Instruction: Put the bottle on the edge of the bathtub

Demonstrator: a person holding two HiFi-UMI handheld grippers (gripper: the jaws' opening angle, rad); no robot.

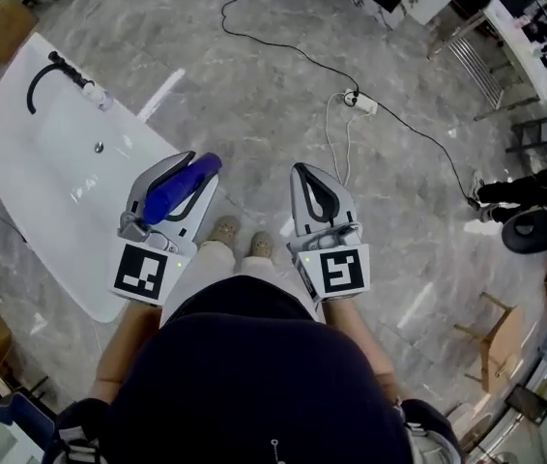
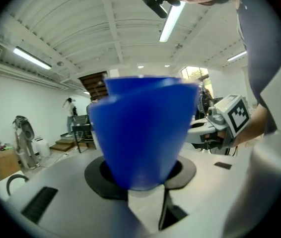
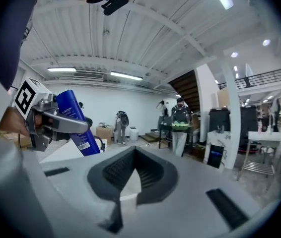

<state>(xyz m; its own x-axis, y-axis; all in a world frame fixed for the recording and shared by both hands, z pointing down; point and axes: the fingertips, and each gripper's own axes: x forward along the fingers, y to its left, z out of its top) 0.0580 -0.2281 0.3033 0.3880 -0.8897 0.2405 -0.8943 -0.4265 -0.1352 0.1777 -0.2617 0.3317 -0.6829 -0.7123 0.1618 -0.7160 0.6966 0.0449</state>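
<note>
Body: the person's dark torso fills the bottom of the head view; two shoes (image 1: 242,237) stand on the floor (image 1: 254,85) between the two tools.
Left hand-held gripper (image 1: 196,172): closed partway on the blue bottle (image 1: 179,187), which sits between its jaws. The left gripper view is mostly filled by the bottle's blue body.
Bottle: held off any surface, lying along the jaws and poking out past their tips. It is not on the bathtub (image 1: 22,153).
Right hand-held gripper (image 1: 304,174): closed with nothing between the jaws, their tips meeting. It is level with the left one and well apart from it.
Bathtub edge: the white tub lies to the left, running diagonally away. In the head view the left hand-held gripper overlaps its near right rim. Height above the rim cannot be told.
Tub fittings: drain (image 1: 99,147) mid-basin; black faucet (image 1: 46,73) at the far end.
Open room: bare grey marble floor ahead and between the hand-held grippers.
Floor obstacles: a power strip (image 1: 360,101) with a looped white cord ahead right, on a black cable (image 1: 283,51) that runs to the far side.
Margins: a cardboard box (image 1: 3,25) far left; a wooden chair (image 1: 496,332) right.
</note>
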